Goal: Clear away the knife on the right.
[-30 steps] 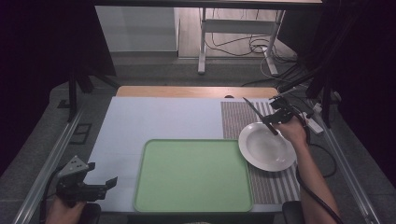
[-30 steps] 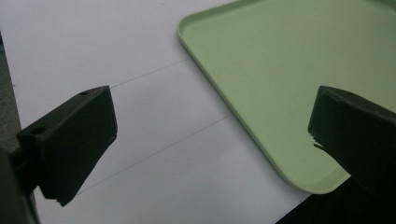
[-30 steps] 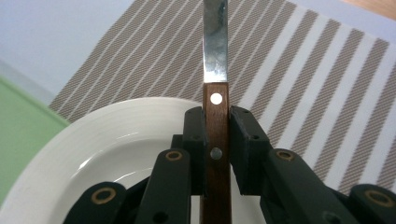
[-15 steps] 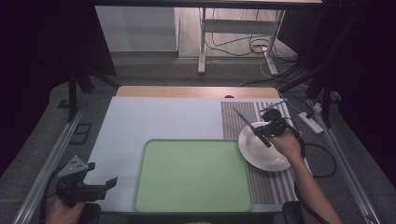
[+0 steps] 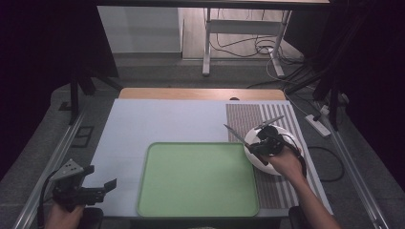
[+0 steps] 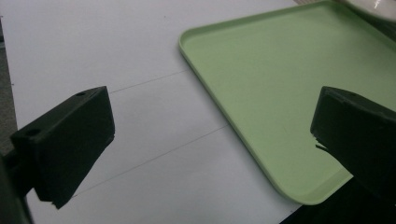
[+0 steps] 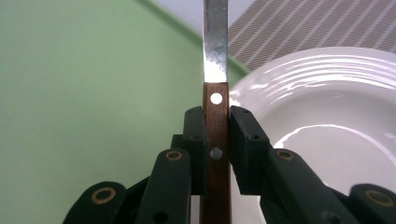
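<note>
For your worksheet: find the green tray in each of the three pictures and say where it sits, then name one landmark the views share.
High view: the green tray lies centre-bottom on the white table, left of the white plate.
Left gripper view: it fills the upper right, between the open jaws.
Right gripper view: it covers the left half, behind the knife held by the right hand-held gripper.
Shared landmark: the white plate's rim beside the tray.

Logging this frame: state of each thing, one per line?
Left tool: open, empty, near the table's front left corner.
Right tool: shut on knife.
Knife: held by its wooden handle, blade out over the tray edge.
Plate: empty, on the striped mat.
Tray: empty, flat on the table.
</note>
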Tool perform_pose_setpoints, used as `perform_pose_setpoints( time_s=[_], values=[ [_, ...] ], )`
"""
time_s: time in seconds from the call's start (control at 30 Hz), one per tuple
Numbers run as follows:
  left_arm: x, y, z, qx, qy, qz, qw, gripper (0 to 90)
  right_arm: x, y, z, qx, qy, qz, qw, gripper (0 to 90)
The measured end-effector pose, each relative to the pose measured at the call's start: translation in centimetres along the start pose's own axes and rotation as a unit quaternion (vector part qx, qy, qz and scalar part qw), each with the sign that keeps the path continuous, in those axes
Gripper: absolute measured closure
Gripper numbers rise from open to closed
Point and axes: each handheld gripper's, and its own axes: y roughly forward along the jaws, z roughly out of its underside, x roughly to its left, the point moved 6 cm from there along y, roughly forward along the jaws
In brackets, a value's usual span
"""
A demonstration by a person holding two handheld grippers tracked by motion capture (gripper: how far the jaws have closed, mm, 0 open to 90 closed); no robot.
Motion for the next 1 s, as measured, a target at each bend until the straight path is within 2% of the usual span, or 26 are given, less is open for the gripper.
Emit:
perform_pose_setpoints(
  time_s=[0.03, 0.07, 0.2, 0.47, 0.6, 0.8, 1.0],
  values=[
    [0.1, 0.0, 0.0, -0.002, -0.004, 0.001, 1.0000, 0.0, 0.9, 0.0, 0.3, 0.002, -0.005, -0.004, 1.0000, 77.6],
    [0.1, -0.1, 0.0, -0.003, -0.006, 0.002, 1.0000, 0.0, 0.9, 0.0, 0.3, 0.002, -0.005, -0.004, 1.0000, 77.6],
    [0.2, -0.1, 0.0, -0.004, -0.009, 0.005, 0.9999, 0.0, 2.7, 0.3, 1.0, 0.010, -0.013, -0.011, 0.9998, 77.6],
    [0.1, 0.0, 0.0, 0.000, -0.003, 0.003, 1.0000, 0.0, 4.6, 1.1, 2.5, 0.031, -0.016, -0.015, 0.9993, 77.6],
    [0.1, 0.0, 0.0, 0.001, -0.003, 0.003, 1.0000, 0.0, 5.8, 2.0, 3.3, 0.052, -0.022, -0.021, 0.9982, 77.6],
    [0.0, 0.1, 0.0, 0.005, 0.002, 0.001, 1.0000, 0.0, 6.7, 3.1, 3.8, 0.077, -0.032, -0.019, 0.9964, 77.5],
    [0.0, 0.1, 0.0, 0.006, 0.002, 0.001, 1.0000, 0.0, 7.4, 3.8, 4.2, 0.097, -0.022, -0.042, 0.9942, 77.0]
  ],
)
